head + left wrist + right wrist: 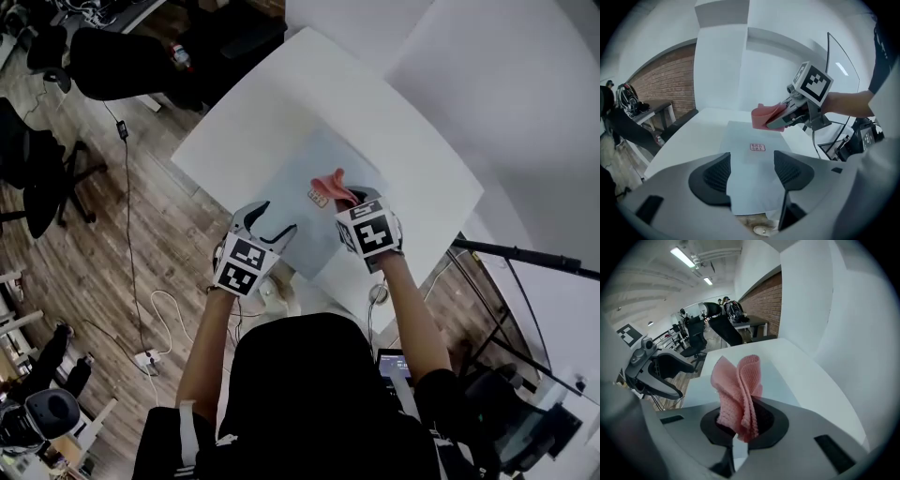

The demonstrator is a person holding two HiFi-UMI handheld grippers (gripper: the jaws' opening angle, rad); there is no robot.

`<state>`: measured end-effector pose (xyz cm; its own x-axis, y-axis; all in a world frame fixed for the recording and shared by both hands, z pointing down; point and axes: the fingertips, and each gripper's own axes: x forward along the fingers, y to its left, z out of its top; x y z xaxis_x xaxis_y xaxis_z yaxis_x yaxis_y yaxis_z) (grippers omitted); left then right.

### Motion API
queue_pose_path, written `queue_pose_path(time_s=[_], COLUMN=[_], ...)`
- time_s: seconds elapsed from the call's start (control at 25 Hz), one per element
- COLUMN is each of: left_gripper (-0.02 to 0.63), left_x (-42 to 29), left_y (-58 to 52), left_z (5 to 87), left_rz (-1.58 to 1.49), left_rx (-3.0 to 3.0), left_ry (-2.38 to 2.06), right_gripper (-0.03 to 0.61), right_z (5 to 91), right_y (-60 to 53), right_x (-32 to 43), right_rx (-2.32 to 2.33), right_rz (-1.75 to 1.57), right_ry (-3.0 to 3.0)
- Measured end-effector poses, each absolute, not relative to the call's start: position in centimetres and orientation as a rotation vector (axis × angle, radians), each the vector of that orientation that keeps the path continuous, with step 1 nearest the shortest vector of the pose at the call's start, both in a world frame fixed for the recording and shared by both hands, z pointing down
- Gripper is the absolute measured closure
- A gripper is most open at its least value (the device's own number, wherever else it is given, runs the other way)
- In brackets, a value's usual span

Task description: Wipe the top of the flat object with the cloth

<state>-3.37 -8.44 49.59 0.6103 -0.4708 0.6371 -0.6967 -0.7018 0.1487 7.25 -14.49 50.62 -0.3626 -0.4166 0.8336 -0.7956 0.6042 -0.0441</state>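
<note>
so, the white table [253,112] has bare top on both sides of the flat object [319,169], a pale grey sheet lying slantwise w/ its near edge about at the table's near edge. white wall panels [506,84] close off the far side, and office chairs [122,61] stand on the wood floor to the left, well apart. a small pink label [318,198] sits on the sheet. the pink cloth [334,184] is over the sheet's right part, just past the label, and looks lifted off it. right gripper [352,199] has its jaws pinched on the cloth, folds sticking out ahead. left gripper [275,223] hangs over the sheet's near left edge, jaws spread wide w/ nothing btwn them.
</note>
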Motion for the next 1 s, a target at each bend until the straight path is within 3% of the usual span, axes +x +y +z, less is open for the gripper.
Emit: queue_pose_path(time_s=[0.36,0.6,1.0], left_gripper=[0.387,0.481,0.583], left_x=[-4.4,-6.2,-8.7], left_y=[-9.7,-10.6,-11.4], left_z=[40.2,33.2,21.3], left_rz=[0.752,0.491,0.246], left_rx=[2.603,2.572,2.721], left_ry=[-1.087,-1.220,-1.438], right_gripper=[0.534,0.534,0.534], right_z=[42.3,35.8,23.1], right_y=[-14.3,-14.4,-13.7], right_x=[2.6,0.2,-1.0], right_rx=[1.026,1.108,1.252], right_rz=[0.571,0.481,0.259], right_ry=[-2.190,-2.313,-2.538])
